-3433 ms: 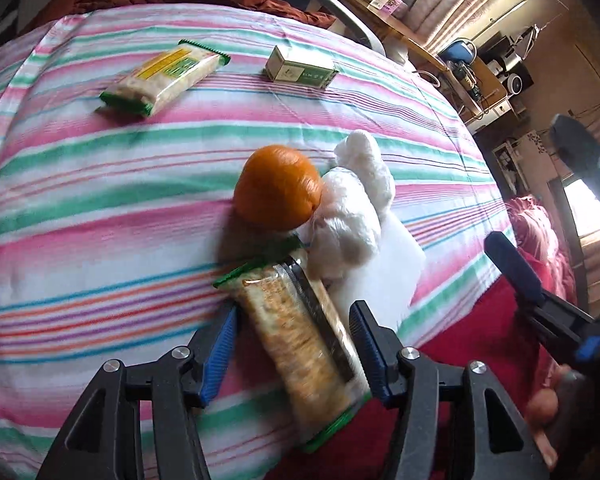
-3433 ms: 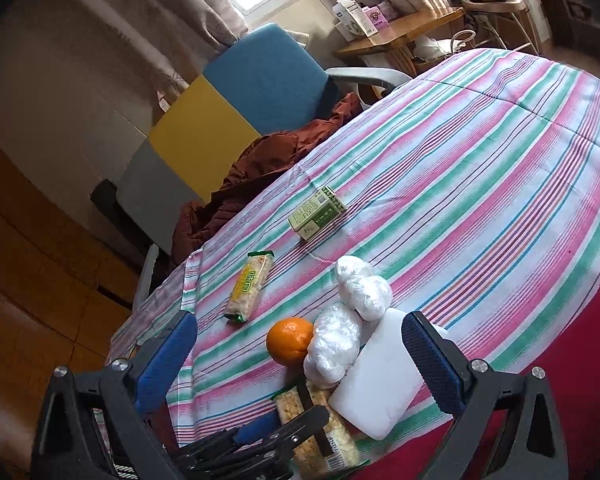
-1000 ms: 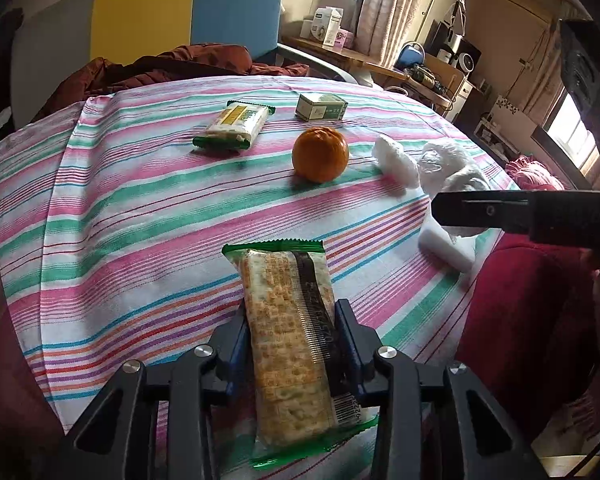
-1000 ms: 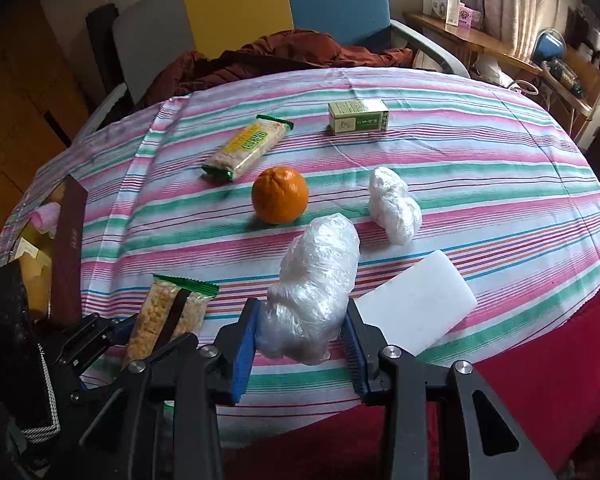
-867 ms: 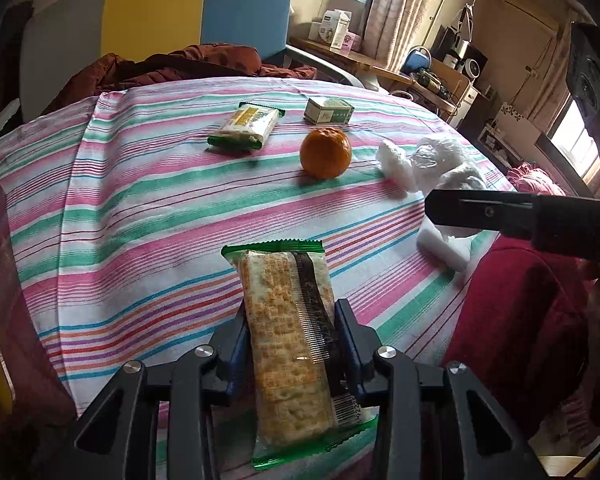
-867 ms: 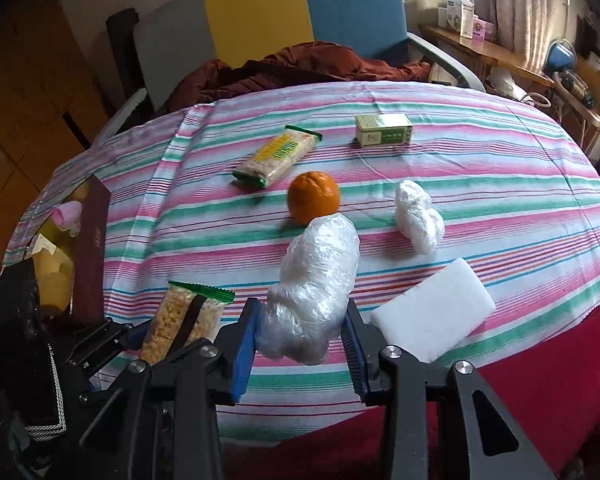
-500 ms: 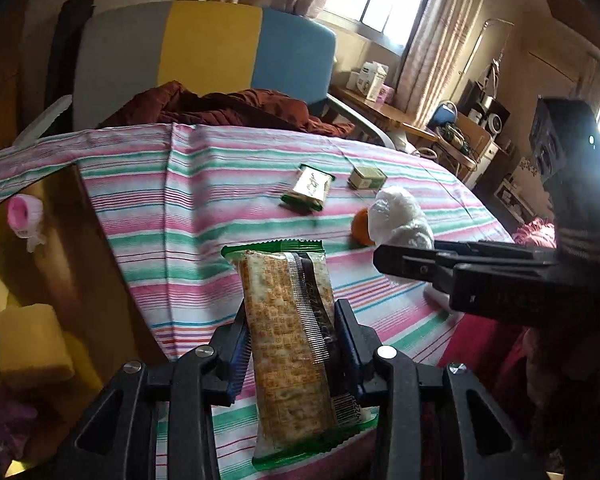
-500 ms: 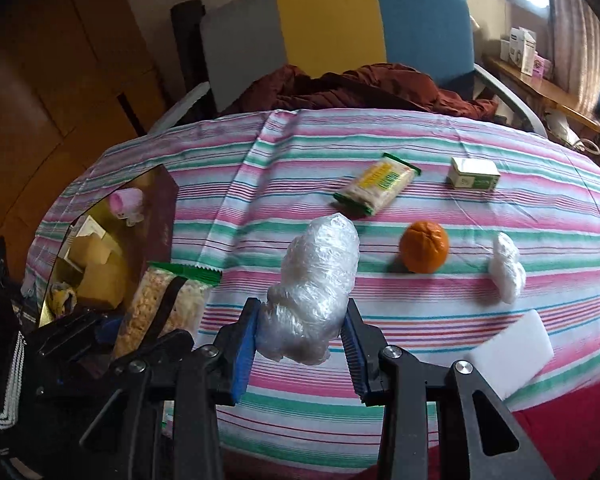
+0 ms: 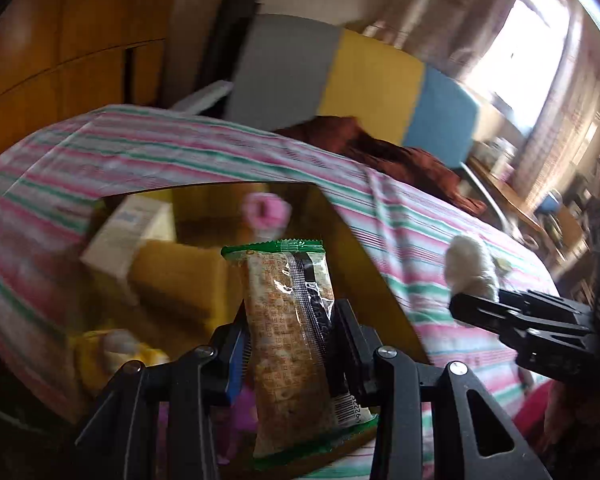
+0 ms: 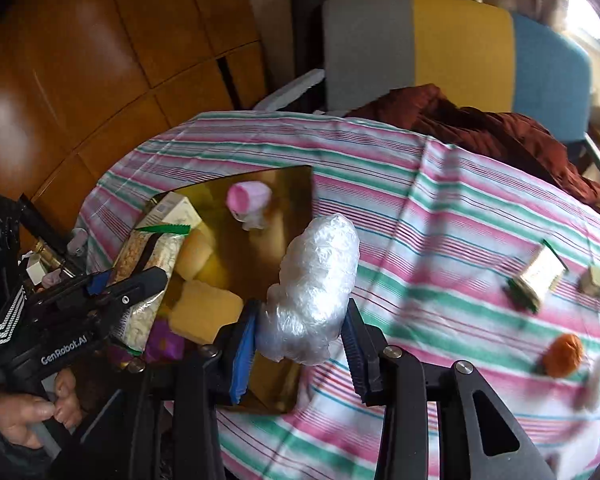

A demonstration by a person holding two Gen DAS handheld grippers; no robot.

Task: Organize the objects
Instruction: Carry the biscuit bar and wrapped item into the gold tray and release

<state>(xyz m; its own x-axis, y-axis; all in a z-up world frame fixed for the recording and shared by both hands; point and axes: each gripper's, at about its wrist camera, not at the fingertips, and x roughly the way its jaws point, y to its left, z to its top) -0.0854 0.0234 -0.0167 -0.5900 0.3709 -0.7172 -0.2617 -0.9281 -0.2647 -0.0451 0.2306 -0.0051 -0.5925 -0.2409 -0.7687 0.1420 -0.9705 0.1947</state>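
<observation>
Both hand-held grippers clamped — left (image 9: 290,350) on cracker packet (image 9: 292,344), right (image 10: 300,344) on plastic-wrapped bundle (image 10: 314,288) — above gold box (image 10: 288,196).

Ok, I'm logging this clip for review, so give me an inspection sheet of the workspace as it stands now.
Surface: round table under a striped cloth.
Job's things: cracker packet and plastic-wrapped bundle, both held; gold-lined box holding yellow sponges, a carton and a pink item.
Clutter: orange, snack bar, small green box, white bundle on the cloth.
Grippers: left hand-held gripper shut on the packet; right hand-held gripper shut on the bundle.
Cables: nothing seen.
Surroundings: tricolour chair with brown cloth, wood panelling.
</observation>
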